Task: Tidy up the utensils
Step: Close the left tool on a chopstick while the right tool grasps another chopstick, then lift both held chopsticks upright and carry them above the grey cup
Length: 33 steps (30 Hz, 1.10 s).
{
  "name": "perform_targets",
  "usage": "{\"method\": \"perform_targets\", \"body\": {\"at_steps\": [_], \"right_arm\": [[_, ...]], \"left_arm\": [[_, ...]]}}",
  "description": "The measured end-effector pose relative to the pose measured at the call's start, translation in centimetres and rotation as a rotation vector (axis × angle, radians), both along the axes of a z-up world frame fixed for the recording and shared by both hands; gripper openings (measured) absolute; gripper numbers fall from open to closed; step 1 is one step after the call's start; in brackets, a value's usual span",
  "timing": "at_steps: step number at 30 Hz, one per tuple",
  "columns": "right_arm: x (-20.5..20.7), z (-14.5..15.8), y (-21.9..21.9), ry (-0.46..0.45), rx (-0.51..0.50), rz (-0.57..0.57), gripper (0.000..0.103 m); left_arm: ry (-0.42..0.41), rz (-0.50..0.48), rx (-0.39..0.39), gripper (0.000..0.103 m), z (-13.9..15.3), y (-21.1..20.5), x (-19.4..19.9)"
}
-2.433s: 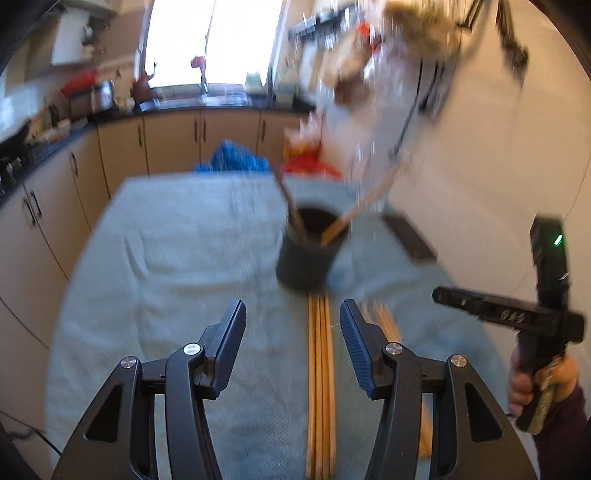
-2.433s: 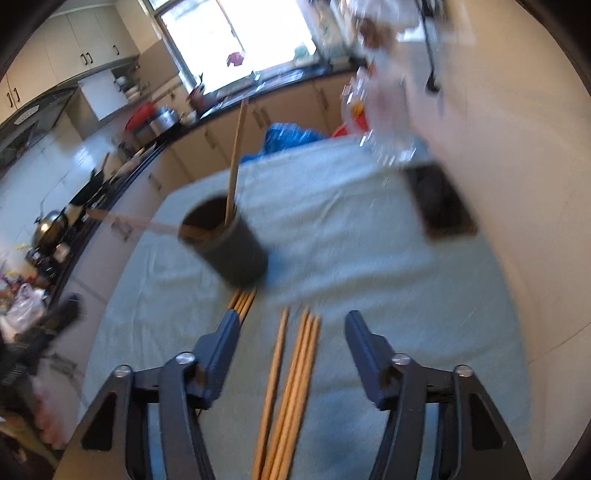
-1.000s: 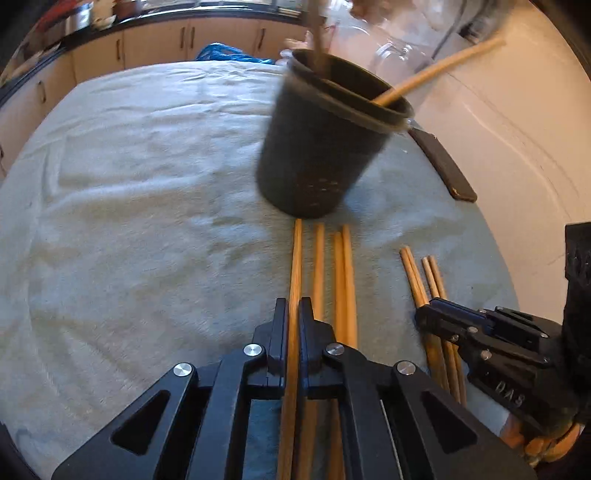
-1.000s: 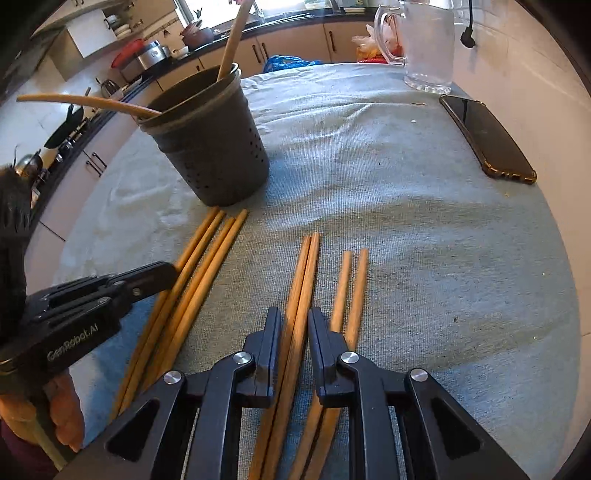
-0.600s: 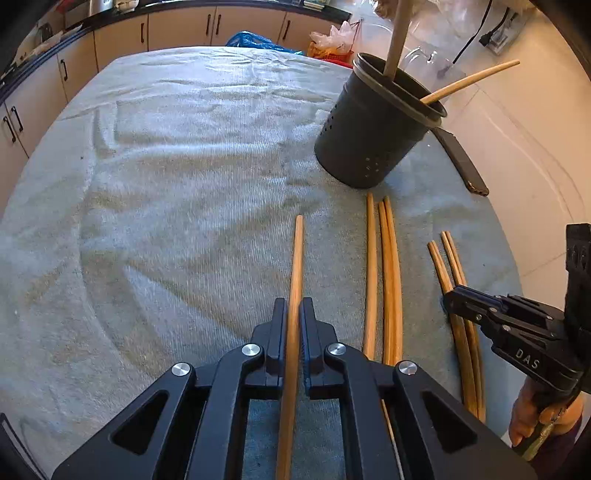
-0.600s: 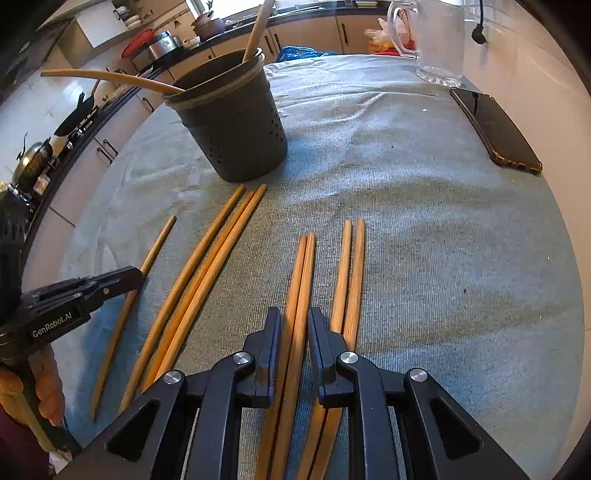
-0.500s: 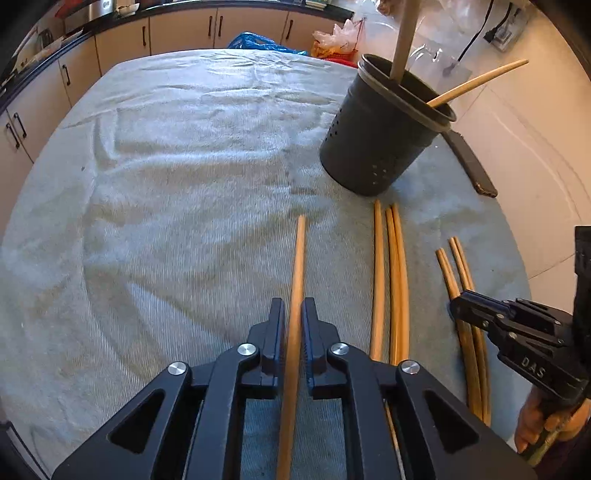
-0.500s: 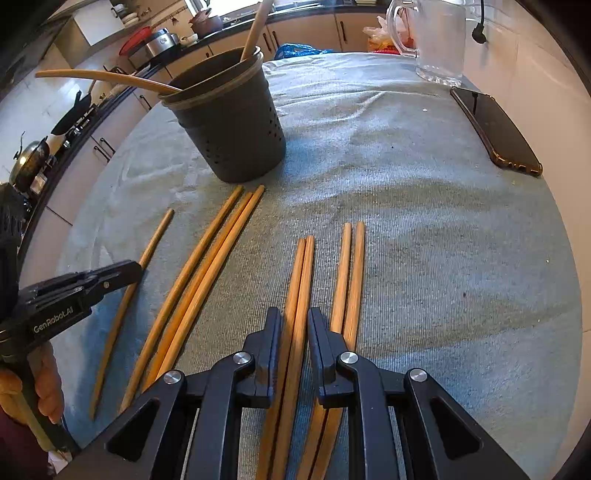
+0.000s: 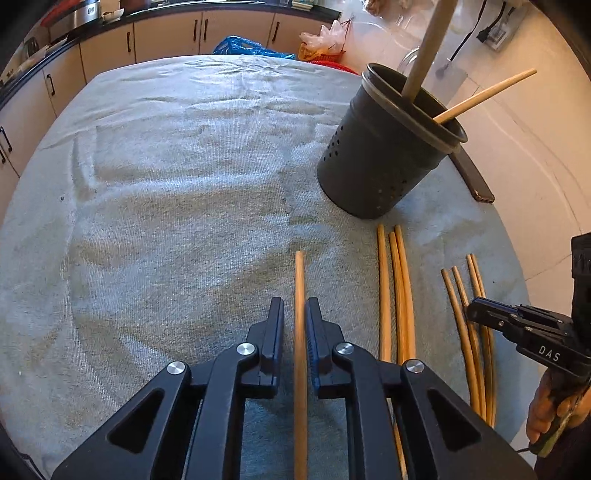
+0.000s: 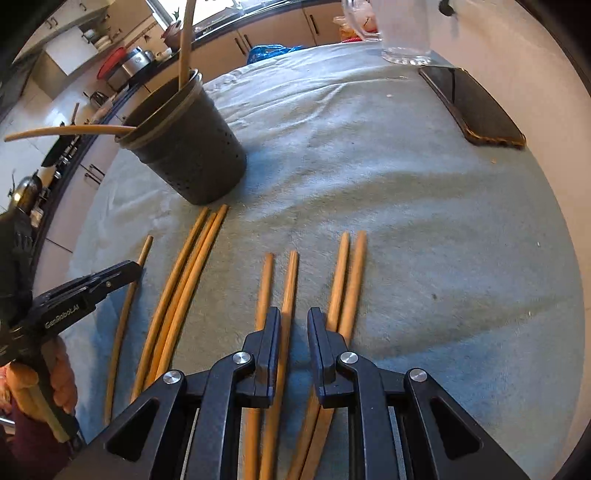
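Several wooden chopsticks lie on a grey towel in front of a dark perforated utensil holder [image 9: 384, 155] that has two sticks standing in it. My left gripper [image 9: 295, 317] has its jaws slightly apart around a single chopstick [image 9: 300, 288], with a small gap on each side. My right gripper [image 10: 294, 325] is slightly open over a pair of chopsticks [image 10: 288, 280], which lie on the towel. Another pair [image 10: 349, 269] lies just to its right and a bundle of three [image 10: 188, 280] to its left. The holder also shows in the right wrist view [image 10: 192, 158].
A dark phone [image 10: 476, 107] lies at the right edge of the towel [image 9: 166, 184]. A glass jug [image 10: 402, 33] stands beyond it. Kitchen cabinets and a counter run along the back. A wall is close on the right.
Both grippers have opened a little, the left loosening on its single chopstick, the right letting go of its pair. The right gripper has risen and drawn back a little.
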State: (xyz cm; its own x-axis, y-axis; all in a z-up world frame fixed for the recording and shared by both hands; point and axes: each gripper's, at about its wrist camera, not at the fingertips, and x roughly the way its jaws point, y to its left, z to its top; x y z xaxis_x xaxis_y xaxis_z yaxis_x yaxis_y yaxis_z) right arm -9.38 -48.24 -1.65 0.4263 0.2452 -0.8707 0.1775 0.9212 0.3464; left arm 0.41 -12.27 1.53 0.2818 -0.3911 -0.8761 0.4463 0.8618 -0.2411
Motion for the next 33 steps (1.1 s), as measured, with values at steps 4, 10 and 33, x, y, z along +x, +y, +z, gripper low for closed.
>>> {"method": "perform_targets", "body": {"at_steps": [4, 10, 33], "right_arm": [[-0.8, 0.0, -0.3, -0.014, -0.024, 0.007, 0.016], [0.8, 0.4, 1.6, 0.025, -0.137, 0.033, 0.016], [-0.3, 7.6, 2.8, -0.246, -0.152, 0.026, 0.006]], "left_arm": [[-0.006, 0.000, -0.006, 0.012, 0.0, 0.0, 0.0], [0.001, 0.002, 0.023, 0.012, 0.1, -0.5, 0.1], [-0.233, 0.076, -0.073, 0.005, 7.6, 2.1, -4.1]]}}
